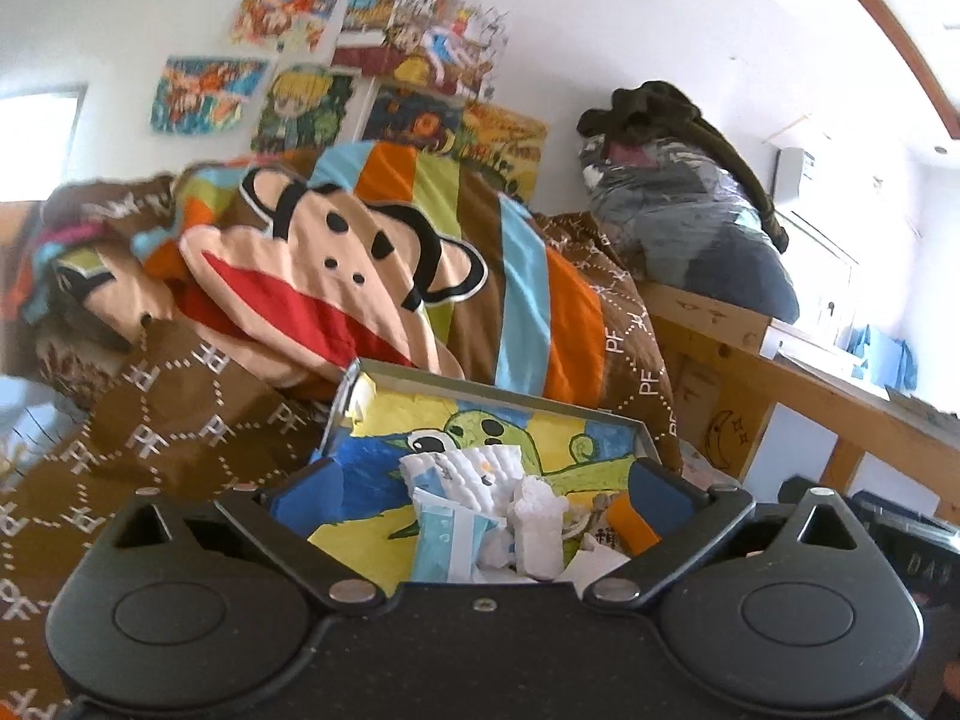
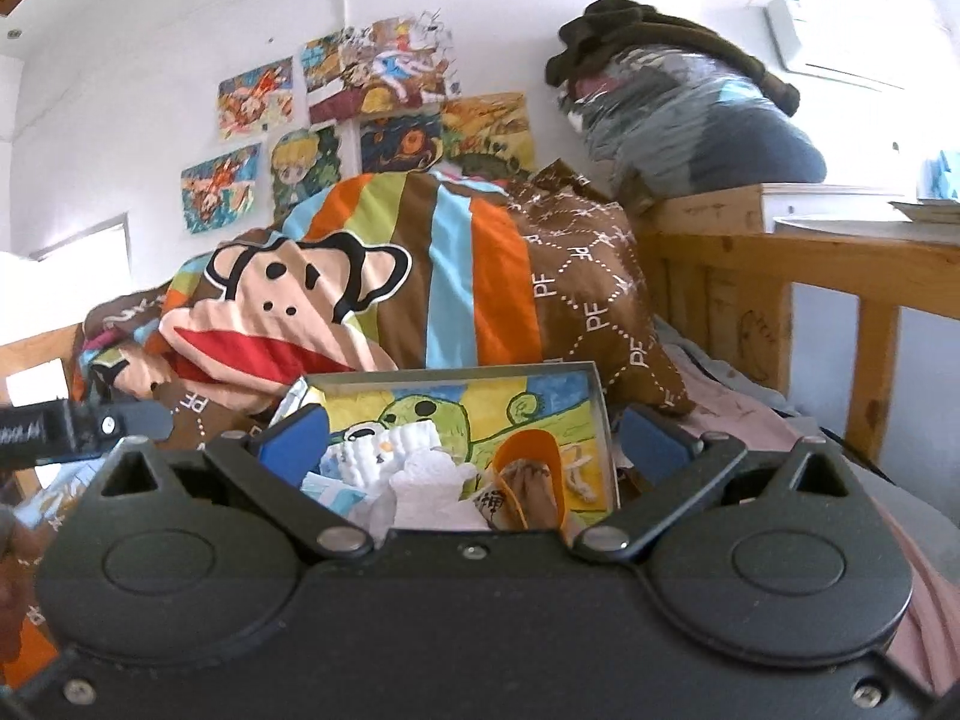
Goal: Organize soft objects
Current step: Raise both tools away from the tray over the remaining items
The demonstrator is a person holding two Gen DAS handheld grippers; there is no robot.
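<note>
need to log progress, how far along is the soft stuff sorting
Done: the drawing-lined box on the bed already holds several soft items, including a white quilted cloth, a white fluffy piece and an orange-rimmed pouch. In hand: nothing; the left gripper and right gripper are open over it. Left: the monkey blanket lies heaped, unfolded.
</note>
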